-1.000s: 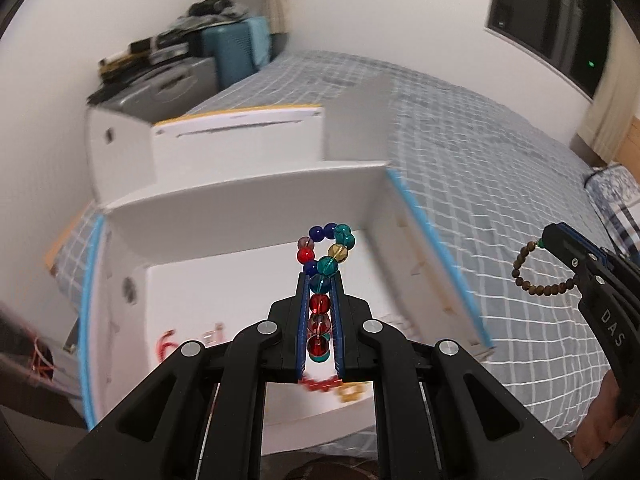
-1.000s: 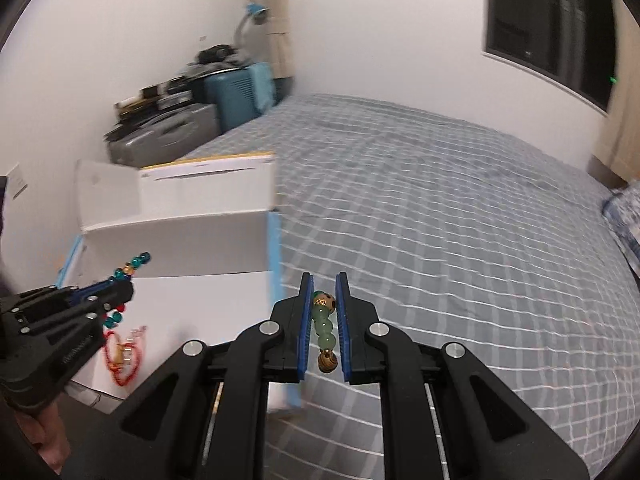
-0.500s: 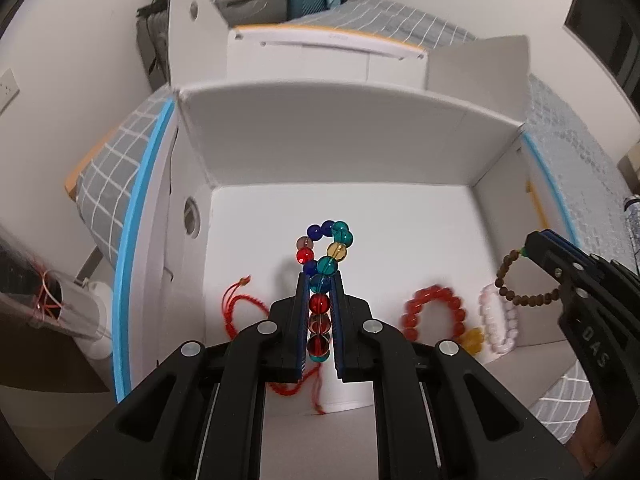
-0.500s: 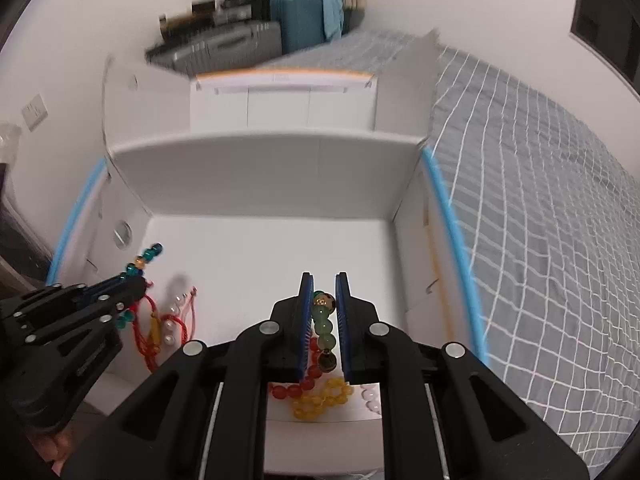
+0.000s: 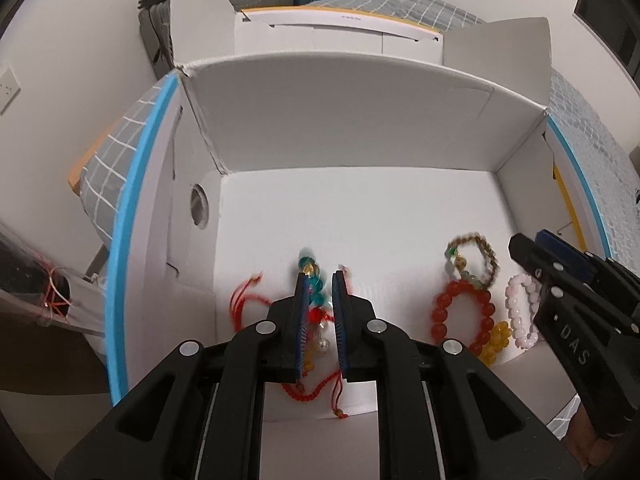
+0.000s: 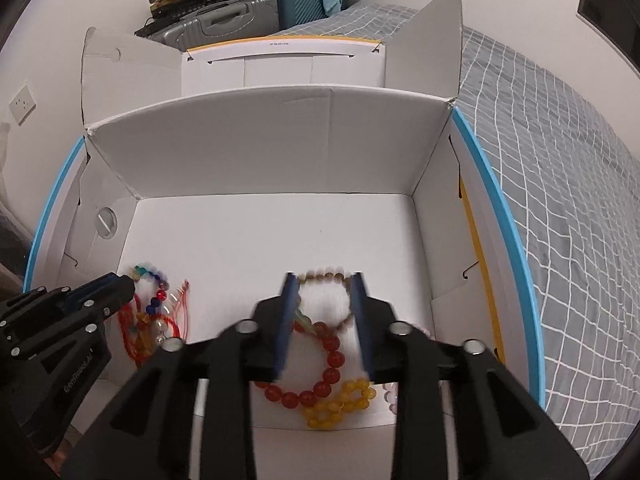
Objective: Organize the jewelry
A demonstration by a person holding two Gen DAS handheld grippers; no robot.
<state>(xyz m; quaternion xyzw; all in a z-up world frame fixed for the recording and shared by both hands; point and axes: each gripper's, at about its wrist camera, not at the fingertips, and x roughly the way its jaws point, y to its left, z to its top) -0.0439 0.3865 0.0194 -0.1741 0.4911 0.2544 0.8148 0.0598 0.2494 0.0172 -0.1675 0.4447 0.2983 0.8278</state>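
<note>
Both tongs deep in the white box [image 6: 256,152] on the bed [image 6: 560,160], each letting a bracelet go. Far left on the box floor: red cords [image 5: 244,300], limp and tangle-prone. Next, left tongs [image 5: 319,292], jaws just eased a crack apart, with the multicolour beads [image 5: 314,280] between the pads and blurred, seemingly slipping down onto the cords; whether the pads still pinch cannot be told for sure, though probably not. Further right, a clear strip of floor, then the second heap: brown bracelet [image 6: 322,276] lying inside the spread right tongs [image 6: 324,292], jaws just opened wide and touching nothing, bracelet loose on the floor and overlapping the red beads [image 6: 332,360]. Yellow beads [image 6: 344,398] under those, pink beads [image 5: 520,312] at the far right near the box wall. Handling, as a judgement: all light, hard round beads on soft elastic or thread, so floppy as a whole and slick bead by bead; best pinched across the strand between two beads or squarely over one bead, lifted slowly to avoid snagging a neighbour. Glassy beads likely chip if dropped hard; cords best taken at a knot.
</note>
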